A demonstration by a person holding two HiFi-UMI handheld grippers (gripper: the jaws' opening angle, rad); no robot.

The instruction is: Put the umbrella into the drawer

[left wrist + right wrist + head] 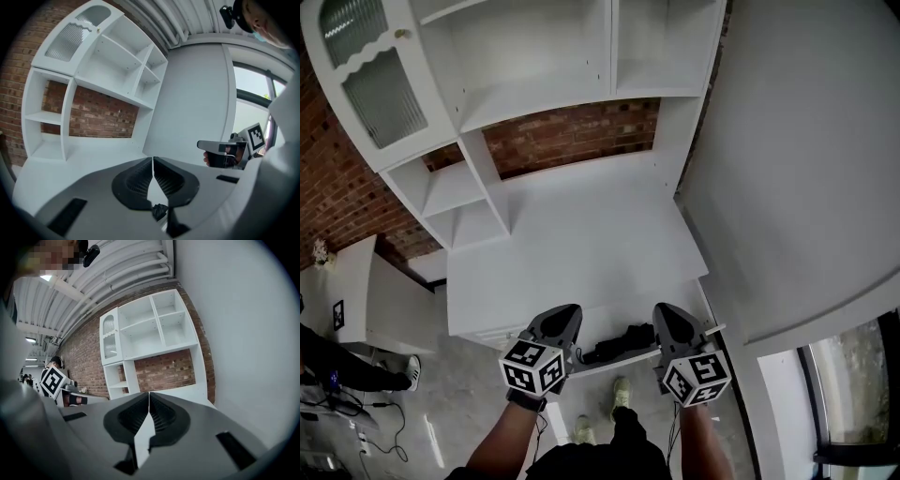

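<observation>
A black folded umbrella [620, 341] lies in the open drawer [614, 363] under the front edge of the white desk [581, 244]. Both grippers hang in the air above the drawer front, one at each side of the umbrella. My left gripper [566, 313] is shut with nothing between its jaws; its tips meet in the left gripper view [153, 162], where a bit of the umbrella [159, 211] shows below them. My right gripper [667, 311] is shut and empty as well [149, 397]. Each gripper shows in the other's view: the right gripper [225, 152] and the left gripper [58, 383].
White shelves [534, 66] stand on the desk against a brick wall [572, 131], with a glass-fronted cabinet door [375, 84] at the left. A white wall panel [806, 169] bounds the right. A low white table [366, 300] stands left. My shoes [621, 394] show below the drawer.
</observation>
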